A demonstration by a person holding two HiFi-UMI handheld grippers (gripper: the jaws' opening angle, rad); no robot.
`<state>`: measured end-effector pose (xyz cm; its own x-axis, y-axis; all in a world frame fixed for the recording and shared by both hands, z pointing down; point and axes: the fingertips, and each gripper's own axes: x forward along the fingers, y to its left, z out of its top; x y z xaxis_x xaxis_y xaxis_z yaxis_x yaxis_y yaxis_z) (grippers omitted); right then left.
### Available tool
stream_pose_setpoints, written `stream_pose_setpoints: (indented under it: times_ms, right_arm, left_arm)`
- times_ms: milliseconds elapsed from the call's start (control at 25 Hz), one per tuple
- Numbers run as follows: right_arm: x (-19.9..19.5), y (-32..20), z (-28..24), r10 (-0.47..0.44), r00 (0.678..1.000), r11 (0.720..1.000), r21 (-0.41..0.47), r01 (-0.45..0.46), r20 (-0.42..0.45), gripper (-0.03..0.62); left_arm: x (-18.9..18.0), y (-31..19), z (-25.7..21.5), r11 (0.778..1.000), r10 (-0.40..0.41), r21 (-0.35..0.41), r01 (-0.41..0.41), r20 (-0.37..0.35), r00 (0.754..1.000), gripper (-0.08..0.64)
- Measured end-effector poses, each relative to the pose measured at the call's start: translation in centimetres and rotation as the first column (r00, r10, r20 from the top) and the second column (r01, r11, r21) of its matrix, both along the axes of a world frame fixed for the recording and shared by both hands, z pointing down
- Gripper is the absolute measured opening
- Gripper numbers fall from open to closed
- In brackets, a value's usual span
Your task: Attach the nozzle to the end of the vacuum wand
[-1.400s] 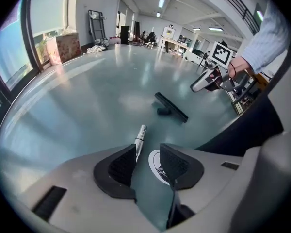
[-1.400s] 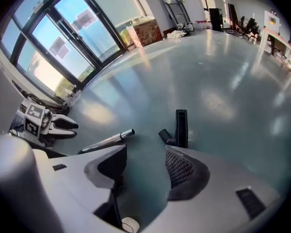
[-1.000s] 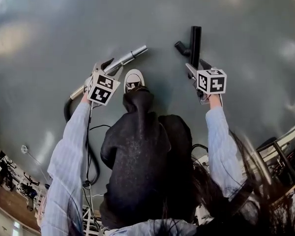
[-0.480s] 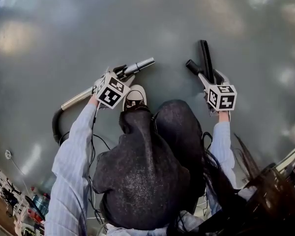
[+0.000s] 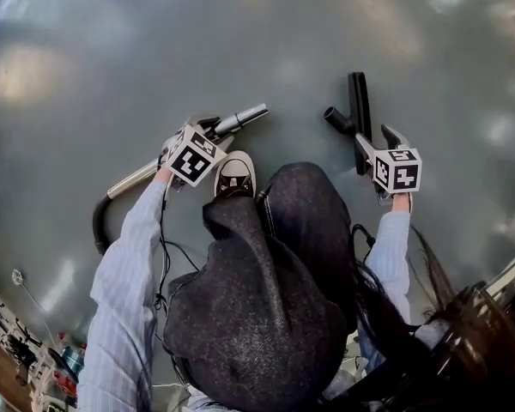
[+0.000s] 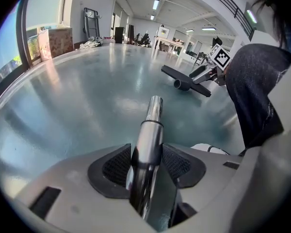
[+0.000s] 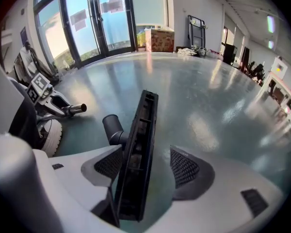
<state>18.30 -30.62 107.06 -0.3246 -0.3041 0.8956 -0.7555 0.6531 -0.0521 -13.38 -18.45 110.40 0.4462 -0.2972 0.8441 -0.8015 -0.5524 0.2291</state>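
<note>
A silver vacuum wand [image 5: 245, 117] lies on the grey floor, its free end pointing up-right. My left gripper [image 5: 208, 127] straddles it: in the left gripper view the wand [image 6: 148, 135] runs up between the two pads of that gripper [image 6: 146, 164], whose jaws have just been opening. To the right lies a black floor nozzle [image 5: 358, 101], its round neck [image 7: 111, 125] pointing toward the wand. The right gripper [image 5: 376, 140] stands open over the nozzle's near end; its jaws have just been opening. The nozzle bar [image 7: 138, 149] sits close by the left pad with a clear gap to the right one.
A black hose [image 5: 99, 226] curves off the wand's rear end at the left. The person's white shoe [image 5: 234, 174] is planted between the two grippers. A cardboard box [image 7: 160, 40] and glass doors stand far off.
The person has crouched lower. Both grippers came down toward the floor, the left onto the wand, the right over the nozzle's near end.
</note>
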Motion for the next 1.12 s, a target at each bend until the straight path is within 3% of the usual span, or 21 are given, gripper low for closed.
stream_pose_setpoints:
  times_ms: [80,200,480,640,800,1120]
  right_arm:
    - [0.5,0.8,0.8,0.005,1.000,0.998,-0.060,-0.004,0.024,0.288]
    - [-0.5,3.0,3.4,-0.072,0.997,0.987,-0.142,0.074,0.019,0.288]
    - [-1.7,1.2,4.2,-0.079,0.997,0.987,-0.140,0.075,-0.021,0.270]
    - [-4.0,1.5,4.3,-0.193,0.981,0.970,-0.148,0.191,0.001,0.249]
    - [-8.3,1.4,3.7,-0.351,0.936,0.931,-0.109,0.349,0.009,0.247]
    - [-15.7,-0.2,2.8,-0.613,0.789,0.790,-0.051,0.611,-0.042,0.247]
  left_arm:
    - [0.1,0.0,-0.2,0.999,-0.002,-0.039,0.002,0.000,1.000,0.181]
    - [0.0,0.3,0.1,0.997,-0.009,-0.080,0.011,0.023,1.000,0.186]
    - [0.7,-0.2,0.3,0.998,0.012,-0.063,-0.008,0.061,0.998,0.189]
    - [0.5,0.0,1.3,0.997,0.054,-0.055,-0.048,0.108,0.993,0.189]
    - [0.4,0.6,2.5,0.994,0.096,-0.064,-0.086,0.187,0.978,0.189]
    - [0.0,0.4,2.6,0.993,0.108,-0.058,-0.100,0.143,0.984,0.193]
